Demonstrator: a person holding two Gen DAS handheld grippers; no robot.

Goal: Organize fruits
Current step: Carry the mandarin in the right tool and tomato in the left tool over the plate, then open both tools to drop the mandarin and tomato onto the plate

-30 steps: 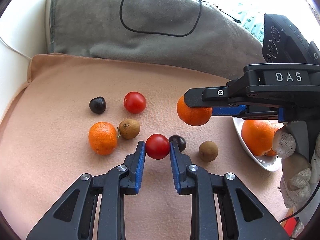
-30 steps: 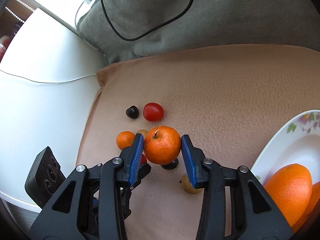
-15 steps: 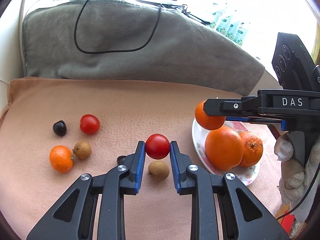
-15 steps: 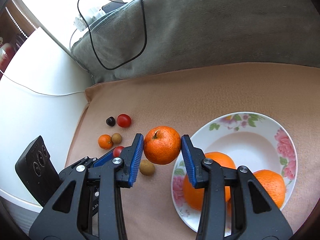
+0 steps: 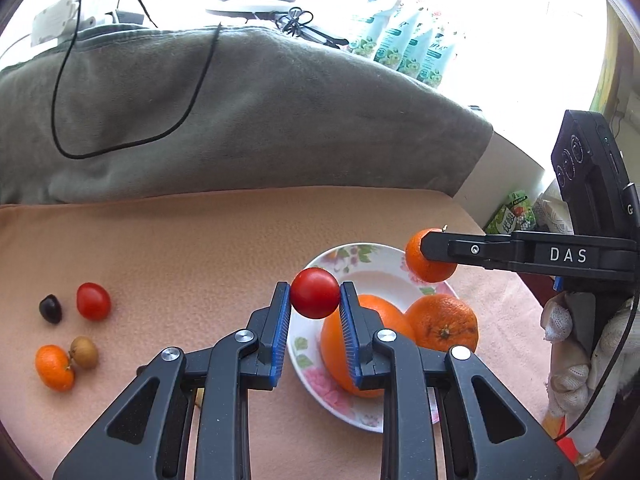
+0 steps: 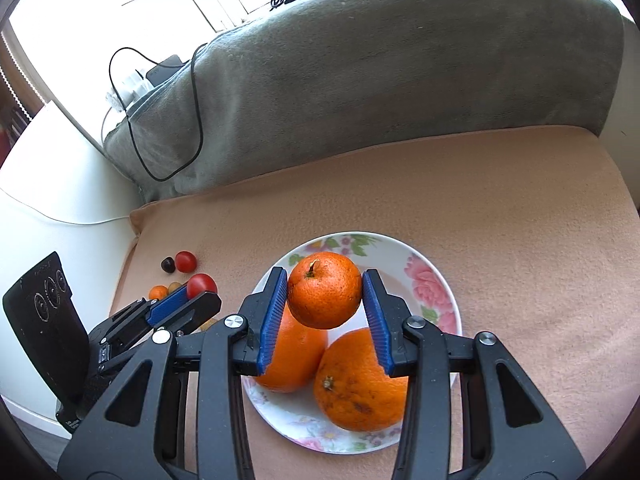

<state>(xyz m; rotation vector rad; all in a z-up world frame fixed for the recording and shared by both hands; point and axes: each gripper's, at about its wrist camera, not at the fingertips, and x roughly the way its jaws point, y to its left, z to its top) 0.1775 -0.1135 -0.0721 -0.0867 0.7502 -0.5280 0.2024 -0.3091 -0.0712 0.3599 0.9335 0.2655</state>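
Left wrist view: left tongs pinch a red tomato between blue pads, held in the air above the near-left rim of the floral plate. Right tongs enter from the right edge, pinching a small mandarin above the far-right rim of the plate; a gloved hand grips their handle. On the plate lie two large oranges, touching each other. The plate rests on a peach cloth covering the worktop. Well to the left of the plate, four loose fruits lie grouped on the cloth: a second tomato, a dark fruit just beside it, a small mandarin, and a brown fruit touching that mandarin. Beyond the plate, a grey blanket is heaped, with a black cable looped across it. Right wrist view: right tongs are clamped on the mandarin, stem up, suspended over the plate and directly above the two oranges. Left tongs, with the tomato, stand left of the plate.
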